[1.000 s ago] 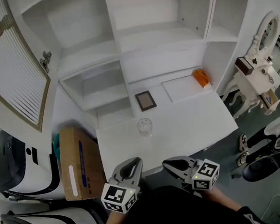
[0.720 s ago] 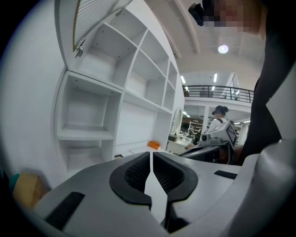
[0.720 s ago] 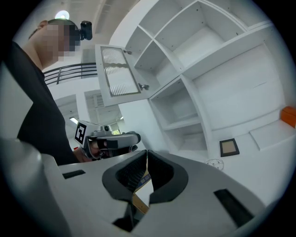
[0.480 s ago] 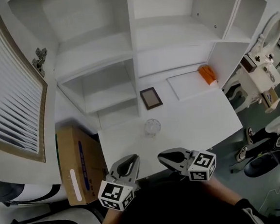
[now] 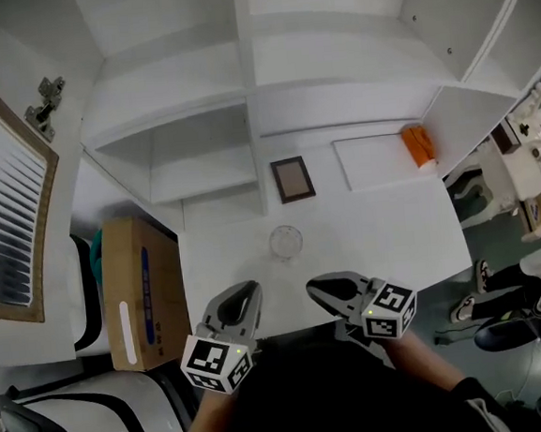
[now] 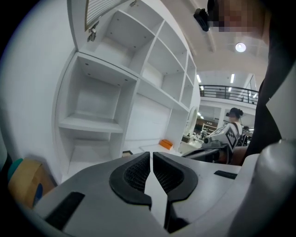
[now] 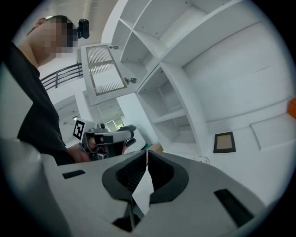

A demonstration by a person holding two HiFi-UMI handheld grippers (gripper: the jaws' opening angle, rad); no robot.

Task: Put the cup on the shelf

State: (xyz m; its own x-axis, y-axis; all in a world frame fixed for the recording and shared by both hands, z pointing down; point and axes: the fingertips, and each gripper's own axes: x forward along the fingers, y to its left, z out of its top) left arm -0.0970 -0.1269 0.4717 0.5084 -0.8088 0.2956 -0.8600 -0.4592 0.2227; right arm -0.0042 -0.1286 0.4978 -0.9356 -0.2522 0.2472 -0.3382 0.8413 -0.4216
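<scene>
A clear glass cup stands upright on the white table, a little in front of a small dark picture frame. Behind them rises the white shelf unit with empty compartments. My left gripper and right gripper hover side by side over the table's near edge, short of the cup and touching nothing. In the left gripper view the jaws are shut and empty. The right gripper's jaws are likewise shut and empty, with the cup's rim just beyond them.
An orange object lies at the table's back right beside a flat white panel. A cardboard box stands on the floor left of the table. A louvred cabinet door hangs open at the left. A person stands in the distance.
Both grippers have moved forward to the table's near edge, still shut. The view has shifted, so the cup and shelf sit closer to them.
</scene>
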